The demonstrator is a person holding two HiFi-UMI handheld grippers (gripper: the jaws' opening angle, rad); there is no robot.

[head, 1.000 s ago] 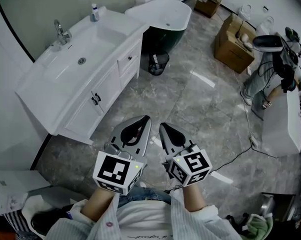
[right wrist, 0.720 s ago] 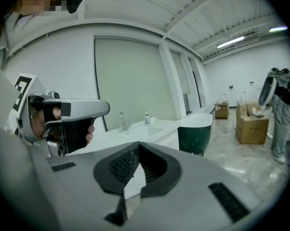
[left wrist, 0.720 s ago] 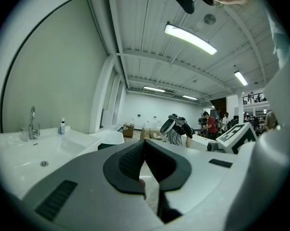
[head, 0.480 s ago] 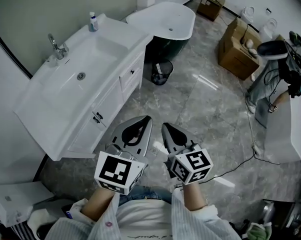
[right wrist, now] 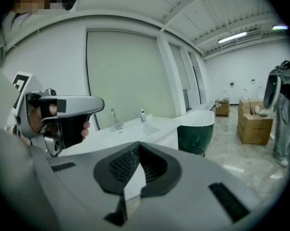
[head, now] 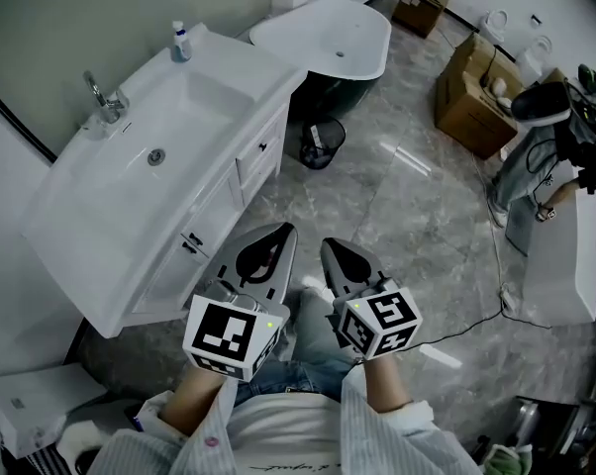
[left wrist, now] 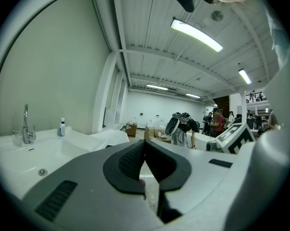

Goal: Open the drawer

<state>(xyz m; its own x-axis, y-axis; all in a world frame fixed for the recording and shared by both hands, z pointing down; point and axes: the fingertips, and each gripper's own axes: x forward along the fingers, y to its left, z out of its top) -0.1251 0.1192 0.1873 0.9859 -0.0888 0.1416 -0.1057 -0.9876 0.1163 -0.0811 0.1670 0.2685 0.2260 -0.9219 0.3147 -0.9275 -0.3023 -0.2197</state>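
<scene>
Head view: left gripper [head: 281, 236], right gripper [head: 332, 247] jaws together, holding nothing; vanity drawer [head: 259, 142] shut; cardboard box [head: 462, 113] holds white items

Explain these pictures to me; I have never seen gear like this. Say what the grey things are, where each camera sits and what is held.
A person holds a grey tool in each hand: the left tool and the right tool, each with a marker cube. One picture comes from a camera on the person's head, looking down; the other two ride on the tools. Both tools are shut and hold nothing. Nearby stands a white vanity with a tap, a small bottle and closed drawers.
</scene>
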